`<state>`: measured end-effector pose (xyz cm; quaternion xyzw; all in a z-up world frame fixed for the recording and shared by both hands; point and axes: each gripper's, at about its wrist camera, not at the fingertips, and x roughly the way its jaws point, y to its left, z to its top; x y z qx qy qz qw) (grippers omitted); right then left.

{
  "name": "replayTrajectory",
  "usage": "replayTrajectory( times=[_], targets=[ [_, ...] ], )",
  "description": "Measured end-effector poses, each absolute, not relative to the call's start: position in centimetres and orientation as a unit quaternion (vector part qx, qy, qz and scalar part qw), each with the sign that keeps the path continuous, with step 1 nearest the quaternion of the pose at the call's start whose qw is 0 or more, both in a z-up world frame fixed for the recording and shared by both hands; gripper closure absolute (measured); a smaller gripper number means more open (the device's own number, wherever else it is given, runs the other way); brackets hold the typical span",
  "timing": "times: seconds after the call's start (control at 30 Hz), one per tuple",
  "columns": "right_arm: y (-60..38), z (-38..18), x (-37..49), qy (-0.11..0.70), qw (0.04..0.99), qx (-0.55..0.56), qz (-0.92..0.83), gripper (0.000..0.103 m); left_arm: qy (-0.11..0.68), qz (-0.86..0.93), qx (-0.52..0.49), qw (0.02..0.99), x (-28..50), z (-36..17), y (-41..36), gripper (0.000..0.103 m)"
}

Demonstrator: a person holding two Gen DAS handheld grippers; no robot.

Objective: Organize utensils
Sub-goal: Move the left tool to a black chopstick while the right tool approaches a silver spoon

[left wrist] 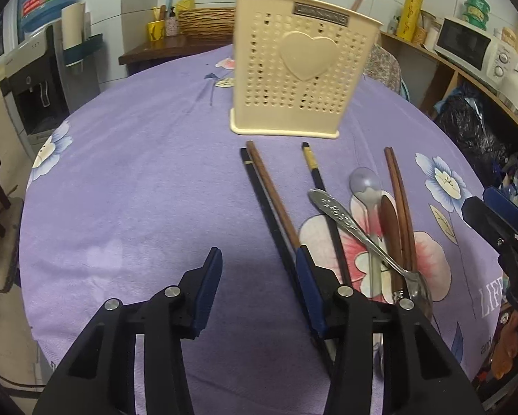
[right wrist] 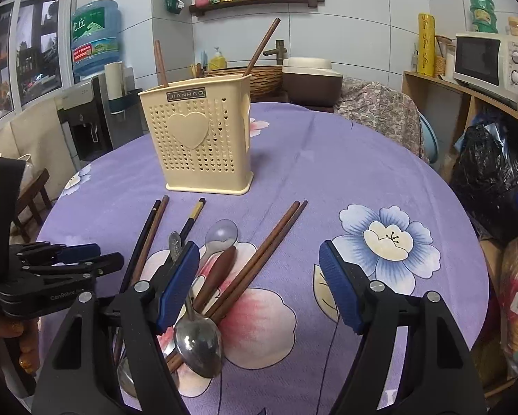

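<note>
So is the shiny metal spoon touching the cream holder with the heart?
Apart. The right wrist view shows purple cloth between the metal spoon and the cream holder.

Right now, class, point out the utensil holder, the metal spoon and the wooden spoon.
utensil holder [right wrist: 198, 138]: right wrist view, front wall by the heart.
metal spoon [right wrist: 198, 346]: right wrist view, bowl.
wooden spoon [left wrist: 389, 218]: left wrist view, bowl.

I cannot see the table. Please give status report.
Left gripper open, empty, beside black chopstick. Right gripper open, over spoons. Holder upright, two chopsticks inside. Nothing in the way.
</note>
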<state>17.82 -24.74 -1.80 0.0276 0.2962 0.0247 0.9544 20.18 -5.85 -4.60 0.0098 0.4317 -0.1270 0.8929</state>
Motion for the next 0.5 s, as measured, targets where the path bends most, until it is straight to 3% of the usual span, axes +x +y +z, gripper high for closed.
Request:
replayTrajectory(
  times=[0.5],
  targets=[
    [-24.2,-2.0,18.4,0.314,0.948,0.019,0.042,0.031,0.445,-0.098,0.041,0.889,20.2,-5.3,-6.0,0.064]
  ],
)
